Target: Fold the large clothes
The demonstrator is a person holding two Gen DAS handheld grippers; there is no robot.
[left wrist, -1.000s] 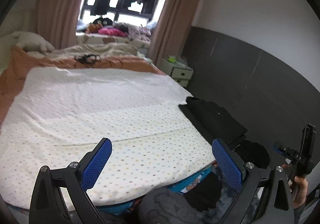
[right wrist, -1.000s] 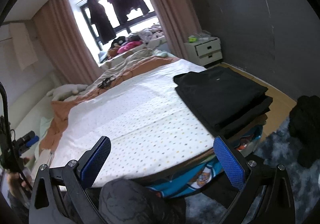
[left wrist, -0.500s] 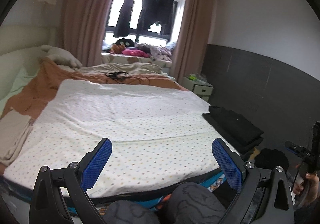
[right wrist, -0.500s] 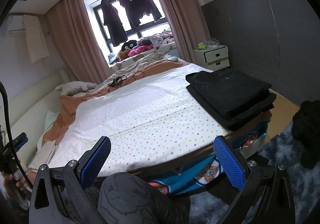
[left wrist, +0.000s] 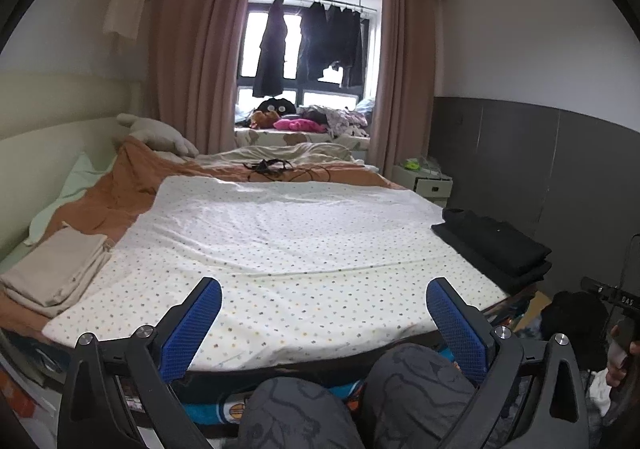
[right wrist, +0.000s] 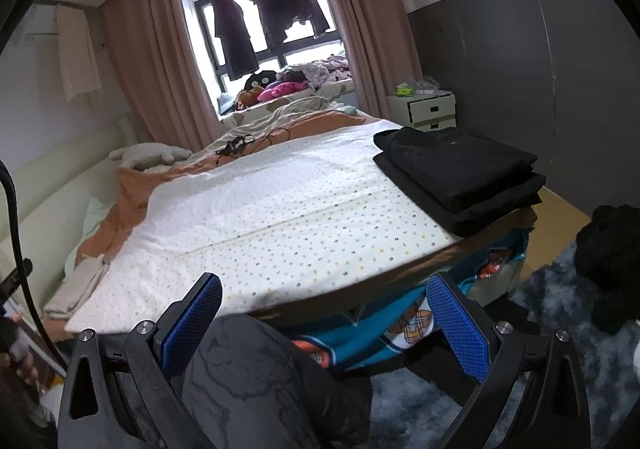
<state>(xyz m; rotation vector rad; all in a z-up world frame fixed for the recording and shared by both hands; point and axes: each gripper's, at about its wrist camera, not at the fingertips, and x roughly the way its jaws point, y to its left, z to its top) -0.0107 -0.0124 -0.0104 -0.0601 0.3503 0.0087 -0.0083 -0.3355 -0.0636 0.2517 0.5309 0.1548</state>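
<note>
A white dotted sheet [left wrist: 288,241] [right wrist: 288,217] lies spread flat over the bed. A stack of folded black clothes [left wrist: 496,245] [right wrist: 460,173] sits at the bed's right edge. Folded beige cloth [left wrist: 56,273] [right wrist: 76,285] rests at the left edge. A loose black garment [left wrist: 568,321] [right wrist: 612,249] lies heaped on the floor at the right. My left gripper [left wrist: 323,323] hangs open before the bed's foot, holding nothing. My right gripper [right wrist: 323,323] is likewise open and empty, above the person's knees [right wrist: 256,377].
A white nightstand [left wrist: 424,185] [right wrist: 428,109] stands by the grey wall. Cables [left wrist: 276,167] lie on the orange blanket [left wrist: 120,189] at the head end. Dark clothes hang at the window [left wrist: 312,45]. A grey-blue rug [right wrist: 560,329] covers the floor on the right.
Both views have swung up and back from the bed, so the whole bed, the window and the beige stack now show. Both grippers stay open and empty.
</note>
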